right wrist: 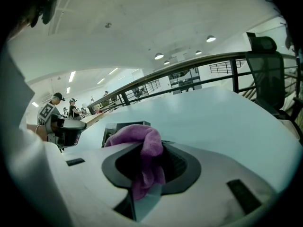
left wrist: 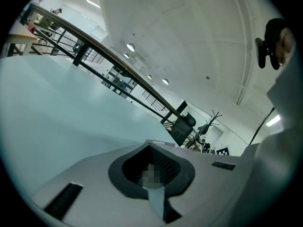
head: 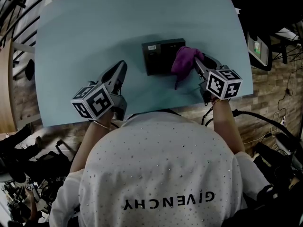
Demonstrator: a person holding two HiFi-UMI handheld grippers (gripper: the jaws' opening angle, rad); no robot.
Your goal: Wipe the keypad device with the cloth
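light: head view dim, ceiling lamps [right wrist: 159,56] bright | edges: fisheye-warped, black vignette | blur: slight

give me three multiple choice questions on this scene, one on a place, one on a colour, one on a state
1. Where is the cloth?
A on the floor
B over the keypad device's right end in the head view
C on a chair

2. Its colour?
A purple
B yellow
C white

3. The left tool is:
A shut on the cloth
B wide open
C shut and empty

1 B: the head view shows it bunched there, in the right tool.
2 A: purple in both views.
3 C: its own view shows jaws together, nothing between.
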